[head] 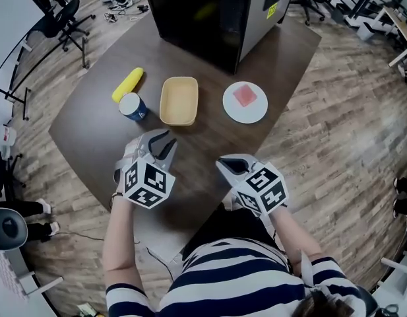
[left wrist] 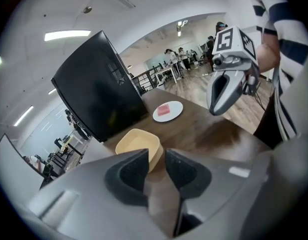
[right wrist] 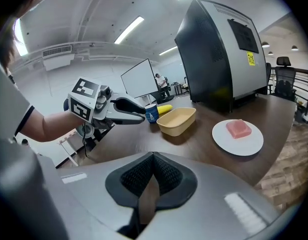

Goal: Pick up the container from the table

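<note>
Head view steeply downward; gripper views low across shared table (head: 210,145).

Bright ceiling strips; sharp focus; fisheye-bent edges

Your table (head: 190,152) holds one tan container (head: 179,100) at twelve o'clock, one blue can (head: 132,106) and one yellow oblong item (head: 127,84) at eleven, one white plate (head: 254,114) bearing one pink block (head: 245,96) at one, and one black cabinet (head: 203,12).
</note>
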A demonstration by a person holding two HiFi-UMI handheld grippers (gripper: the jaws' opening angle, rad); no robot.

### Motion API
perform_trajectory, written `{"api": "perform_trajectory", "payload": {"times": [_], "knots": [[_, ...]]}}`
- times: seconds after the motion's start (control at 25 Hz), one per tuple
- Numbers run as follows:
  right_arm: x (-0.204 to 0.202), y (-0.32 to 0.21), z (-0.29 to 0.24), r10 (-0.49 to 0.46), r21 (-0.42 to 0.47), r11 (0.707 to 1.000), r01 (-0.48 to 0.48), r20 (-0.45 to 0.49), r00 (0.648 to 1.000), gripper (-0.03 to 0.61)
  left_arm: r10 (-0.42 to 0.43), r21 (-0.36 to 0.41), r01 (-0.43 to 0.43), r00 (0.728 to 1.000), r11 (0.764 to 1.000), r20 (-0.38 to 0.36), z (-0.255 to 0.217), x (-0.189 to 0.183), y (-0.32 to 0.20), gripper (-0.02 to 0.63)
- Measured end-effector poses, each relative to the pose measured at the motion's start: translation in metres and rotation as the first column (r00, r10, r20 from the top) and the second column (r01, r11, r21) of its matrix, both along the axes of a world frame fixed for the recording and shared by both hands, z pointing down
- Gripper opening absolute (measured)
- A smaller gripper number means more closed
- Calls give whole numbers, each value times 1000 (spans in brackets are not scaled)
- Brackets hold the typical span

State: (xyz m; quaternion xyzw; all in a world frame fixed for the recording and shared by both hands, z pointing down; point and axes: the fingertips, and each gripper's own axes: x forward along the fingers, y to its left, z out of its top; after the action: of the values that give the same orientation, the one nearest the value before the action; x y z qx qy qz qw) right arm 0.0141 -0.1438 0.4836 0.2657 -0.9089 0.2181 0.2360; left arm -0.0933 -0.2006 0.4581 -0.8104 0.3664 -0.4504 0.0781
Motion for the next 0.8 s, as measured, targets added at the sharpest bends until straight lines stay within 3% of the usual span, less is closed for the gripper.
{"api": "perform_trajectory", "payload": {"times": [0.32, 0.52, 0.72, 0.8], "knots": [[8, -24, 20, -45, -35, 998, 44, -7, 999, -3, 35, -55, -29, 993, 998, 116, 34, 4, -38, 0], [7, -32, 32, -69, -60, 996, 67, -16, 998, -3, 65, -122, -49, 988, 991, 136, 57, 5, -52, 0], [7, -35, 42, -87, -80, 993, 86, -13, 996, -3, 103, -139, -67, 958, 988, 268, 76, -1, -65, 0], [5, -35, 46, -97, -87, 992, 96, -12, 995, -3, 122, -160, -78, 950, 984, 288, 82, -1, -66, 0]]}}
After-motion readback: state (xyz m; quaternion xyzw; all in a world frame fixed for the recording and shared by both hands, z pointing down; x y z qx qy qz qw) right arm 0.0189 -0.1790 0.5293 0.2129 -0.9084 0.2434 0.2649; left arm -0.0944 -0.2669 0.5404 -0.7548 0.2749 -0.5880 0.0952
